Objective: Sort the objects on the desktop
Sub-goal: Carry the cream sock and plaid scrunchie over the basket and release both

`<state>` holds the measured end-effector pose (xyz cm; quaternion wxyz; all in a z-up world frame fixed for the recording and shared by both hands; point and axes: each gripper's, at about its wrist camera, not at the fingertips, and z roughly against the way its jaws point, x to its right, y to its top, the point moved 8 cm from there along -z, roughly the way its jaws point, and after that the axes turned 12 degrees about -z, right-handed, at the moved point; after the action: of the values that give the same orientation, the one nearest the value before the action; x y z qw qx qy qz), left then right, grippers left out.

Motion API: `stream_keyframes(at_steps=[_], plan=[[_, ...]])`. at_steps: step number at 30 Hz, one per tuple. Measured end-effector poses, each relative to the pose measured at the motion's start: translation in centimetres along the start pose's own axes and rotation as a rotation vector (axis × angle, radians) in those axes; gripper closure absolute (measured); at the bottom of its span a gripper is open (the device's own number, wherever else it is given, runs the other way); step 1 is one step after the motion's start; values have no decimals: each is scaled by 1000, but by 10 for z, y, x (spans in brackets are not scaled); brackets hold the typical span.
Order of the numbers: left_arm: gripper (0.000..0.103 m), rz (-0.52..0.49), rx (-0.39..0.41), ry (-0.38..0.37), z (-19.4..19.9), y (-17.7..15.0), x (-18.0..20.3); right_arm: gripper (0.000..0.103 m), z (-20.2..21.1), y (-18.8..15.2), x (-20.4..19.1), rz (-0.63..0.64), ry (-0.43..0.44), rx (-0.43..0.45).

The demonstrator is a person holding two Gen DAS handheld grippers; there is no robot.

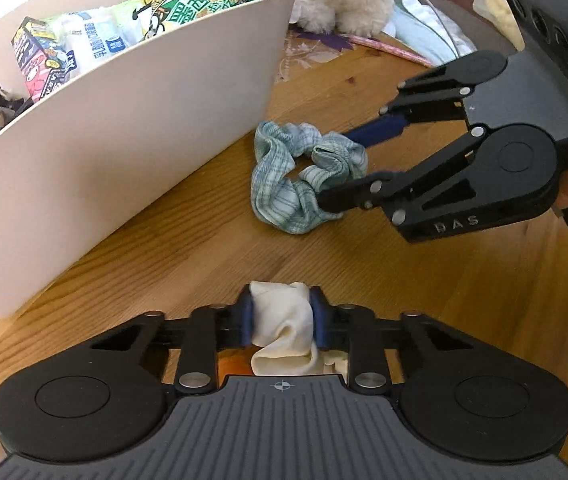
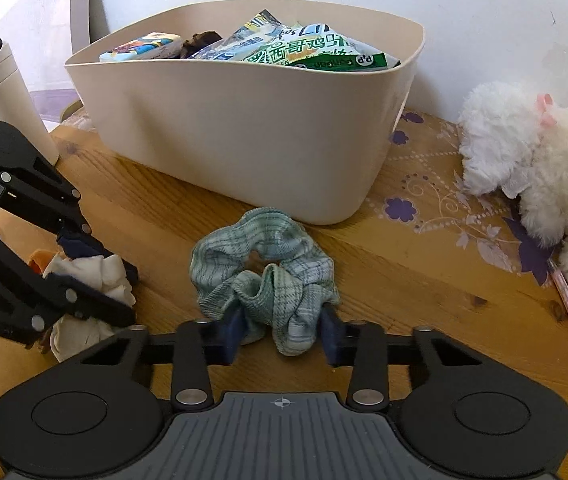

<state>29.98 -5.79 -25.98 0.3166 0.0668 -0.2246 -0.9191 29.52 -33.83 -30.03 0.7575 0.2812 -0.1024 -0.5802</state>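
On the wooden counter (image 2: 424, 280), just in front of the beige plastic bin (image 2: 243, 132) filled with snack packets (image 2: 304, 52), lies a green plaid fabric scrunchie (image 2: 263, 272). The right claw (image 2: 284, 332) is nearly closed, its 2 blue pads pinching the scrunchie's near side. Beside it, the left claw (image 1: 284, 316) is squeezed onto a cream cloth scrunchie (image 1: 281, 328). A white plush toy (image 2: 532, 168) sits near the counter's far edge.

Teal plaid scrunchie (image 2: 263, 276), cream cloth (image 1: 284, 328), beige bin (image 2: 243, 128)
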Motion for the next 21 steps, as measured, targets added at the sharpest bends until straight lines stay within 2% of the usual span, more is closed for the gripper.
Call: stream_keyframes(at_steps=[1, 4, 12, 21], plan=[[80, -5, 3, 2, 0, -1, 0, 80, 0, 0, 0, 0, 2, -3], [84, -18, 4, 17, 0, 0, 1, 87, 3, -2, 0, -8, 1, -8], [85, 2, 51, 41, 23, 3, -3, 89, 28, 5, 0, 11, -22, 37], [85, 2, 120, 86, 68, 5, -12, 89, 78, 33, -3, 59, -29, 144]])
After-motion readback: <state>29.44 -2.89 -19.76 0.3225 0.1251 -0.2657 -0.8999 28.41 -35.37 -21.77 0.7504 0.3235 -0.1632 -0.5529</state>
